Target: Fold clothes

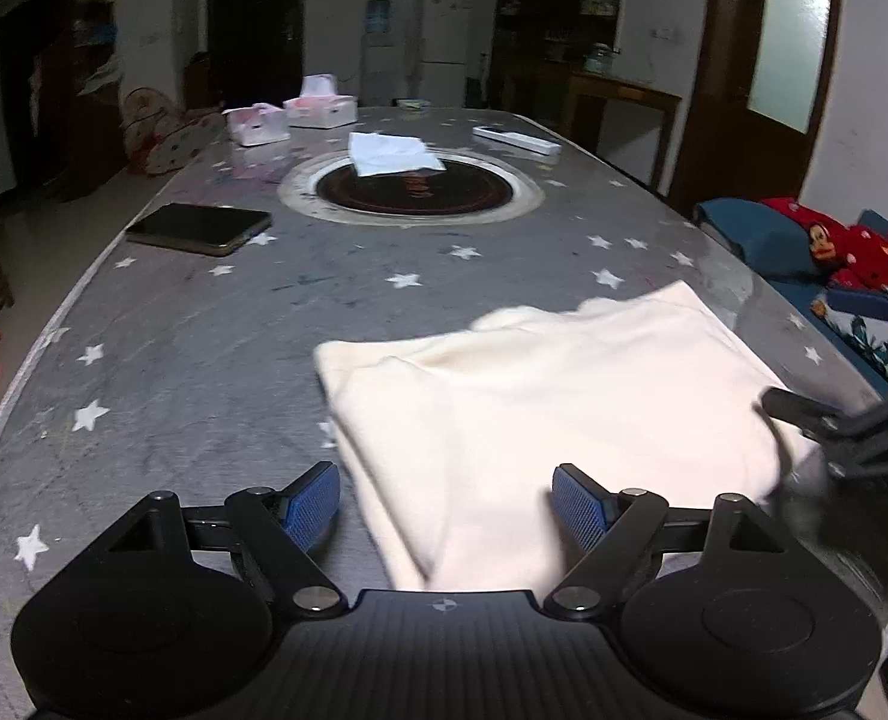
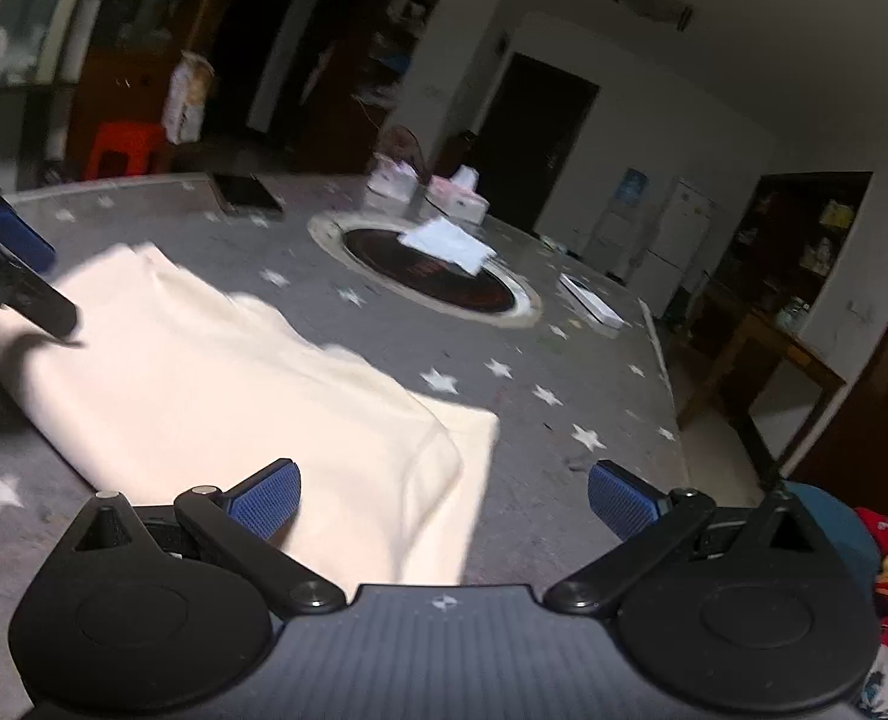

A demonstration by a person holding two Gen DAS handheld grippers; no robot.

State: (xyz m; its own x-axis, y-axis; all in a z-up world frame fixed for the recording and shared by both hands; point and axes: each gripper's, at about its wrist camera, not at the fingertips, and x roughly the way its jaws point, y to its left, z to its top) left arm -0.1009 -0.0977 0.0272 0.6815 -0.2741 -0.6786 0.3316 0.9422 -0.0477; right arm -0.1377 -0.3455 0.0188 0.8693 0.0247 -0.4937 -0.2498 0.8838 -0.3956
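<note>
Looking for writing first, we find almost none that reads: the dark round inset (image 1: 411, 192) in the middle of the table carries reddish marks, too blurred to make out, and the red cloth (image 1: 846, 246) off the table's right side shows cartoon faces but no legible words.

The task's thing, a cream garment (image 1: 564, 396), lies folded flat on the grey star-printed table (image 1: 174, 348), near the edge closest to us. Our left gripper (image 1: 446, 501) hangs over its near edge with its blue pads (image 1: 579, 507) spread wide, one to the left of the cloth and one above it, pinching nothing. Our right gripper (image 2: 444, 498) is likewise spread wide over the garment's opposite corner, its left pad above the cloth, its right pad above bare table; it holds nothing.

From the left wrist view, the right gripper's black fingers reach in at the garment's right edge, though blur keeps us from saying whether they touch the cloth. From the right wrist view, the left gripper's finger sits over the garment's far left part.

Farther along the table lie a dark phone (image 1: 198, 228), a white folded cloth (image 1: 393, 153) resting partly on the round inset, two pink-and-white tissue boxes (image 1: 321, 105), and a flat white box (image 1: 516, 141). A white fridge (image 1: 444, 48) stands against the back wall, and a red stool (image 2: 123, 150) stands on the floor.
</note>
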